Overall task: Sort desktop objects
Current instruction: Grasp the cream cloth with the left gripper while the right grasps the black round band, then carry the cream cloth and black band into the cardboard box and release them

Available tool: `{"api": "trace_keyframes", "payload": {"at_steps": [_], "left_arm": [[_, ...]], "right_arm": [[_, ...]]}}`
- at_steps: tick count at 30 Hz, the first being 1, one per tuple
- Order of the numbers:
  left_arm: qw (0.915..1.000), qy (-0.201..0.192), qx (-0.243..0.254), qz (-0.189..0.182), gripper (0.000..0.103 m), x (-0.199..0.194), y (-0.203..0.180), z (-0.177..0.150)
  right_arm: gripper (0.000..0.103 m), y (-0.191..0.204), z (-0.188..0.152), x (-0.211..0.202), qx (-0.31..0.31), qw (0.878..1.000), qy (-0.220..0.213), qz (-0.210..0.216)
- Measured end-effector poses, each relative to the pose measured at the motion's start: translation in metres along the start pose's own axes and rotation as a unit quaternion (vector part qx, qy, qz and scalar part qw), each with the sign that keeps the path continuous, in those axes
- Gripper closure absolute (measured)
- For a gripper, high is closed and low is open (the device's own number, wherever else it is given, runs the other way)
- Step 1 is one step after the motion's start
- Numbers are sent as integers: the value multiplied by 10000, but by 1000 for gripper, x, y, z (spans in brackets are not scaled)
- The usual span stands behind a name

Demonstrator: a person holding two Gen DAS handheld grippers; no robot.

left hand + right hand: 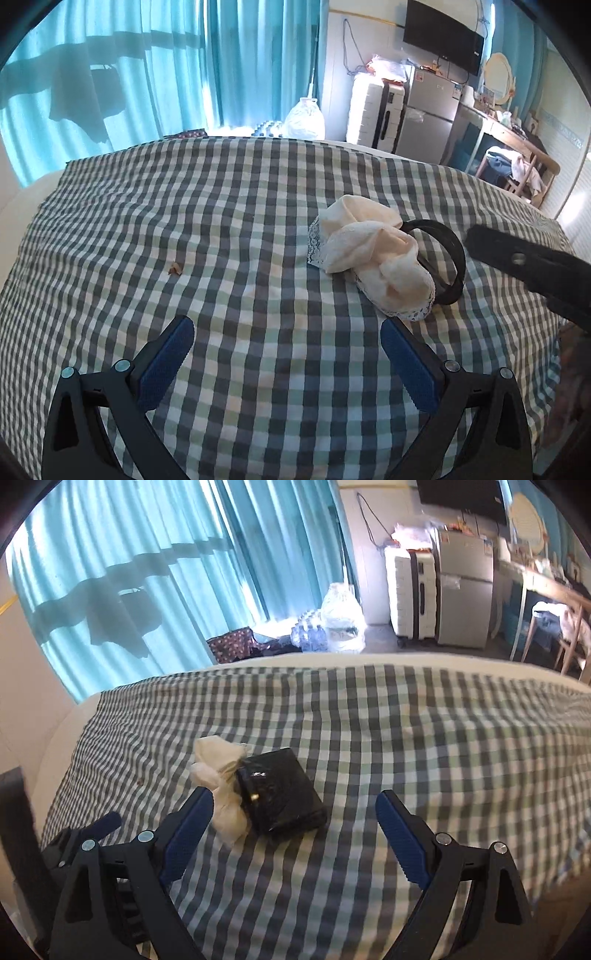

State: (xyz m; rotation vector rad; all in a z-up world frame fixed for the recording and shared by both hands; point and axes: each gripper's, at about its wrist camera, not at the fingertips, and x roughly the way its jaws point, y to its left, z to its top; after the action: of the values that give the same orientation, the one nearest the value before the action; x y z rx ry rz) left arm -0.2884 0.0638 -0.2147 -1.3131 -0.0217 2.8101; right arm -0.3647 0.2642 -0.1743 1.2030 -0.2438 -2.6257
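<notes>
Cloth [373,254], cream with lace trim, lies crumpled on the checked bedspread [221,221], touching a black pouch [280,790] on its right. Your left gripper [286,350] hangs near it, fingers spread wide and empty. Your right gripper [295,825] is likewise spread and empty, the pouch just beyond its left finger.

left gripper [286,354] tilts downward, jaws wide apart, nothing between them. right gripper [293,829] likewise spread and empty, its finger visible at three o'clock of the left view.
</notes>
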Motion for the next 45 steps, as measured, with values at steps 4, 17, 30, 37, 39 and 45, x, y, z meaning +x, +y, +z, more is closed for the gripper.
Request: {"api": "trace_keyframes", "payload": {"at_steps": [4, 17, 30, 37, 39, 45], "left_arm": [[9998, -66, 15, -167, 0, 4, 0, 0], [9993, -96, 249, -250, 0, 14, -36, 14], [9986, -274, 258, -371, 0, 42, -77, 65], [9972, 243, 501, -501, 54, 85, -92, 75], [9956, 255, 580, -694, 88, 80, -94, 75], [9969, 217, 513, -555, 88, 51, -86, 58]], "right_arm": [[13, -7, -3, 33, 247, 9985, 435, 232], [82, -19, -29, -12, 224, 9985, -206, -461], [59, -48, -59, -40, 485, 9976, -279, -402], [24, -45, -71, -69, 618, 9955, -691, -182], [23, -45, -68, -64, 721, 9952, -662, -63], [23, -40, -61, -30, 1004, 9941, -276, 308]]}}
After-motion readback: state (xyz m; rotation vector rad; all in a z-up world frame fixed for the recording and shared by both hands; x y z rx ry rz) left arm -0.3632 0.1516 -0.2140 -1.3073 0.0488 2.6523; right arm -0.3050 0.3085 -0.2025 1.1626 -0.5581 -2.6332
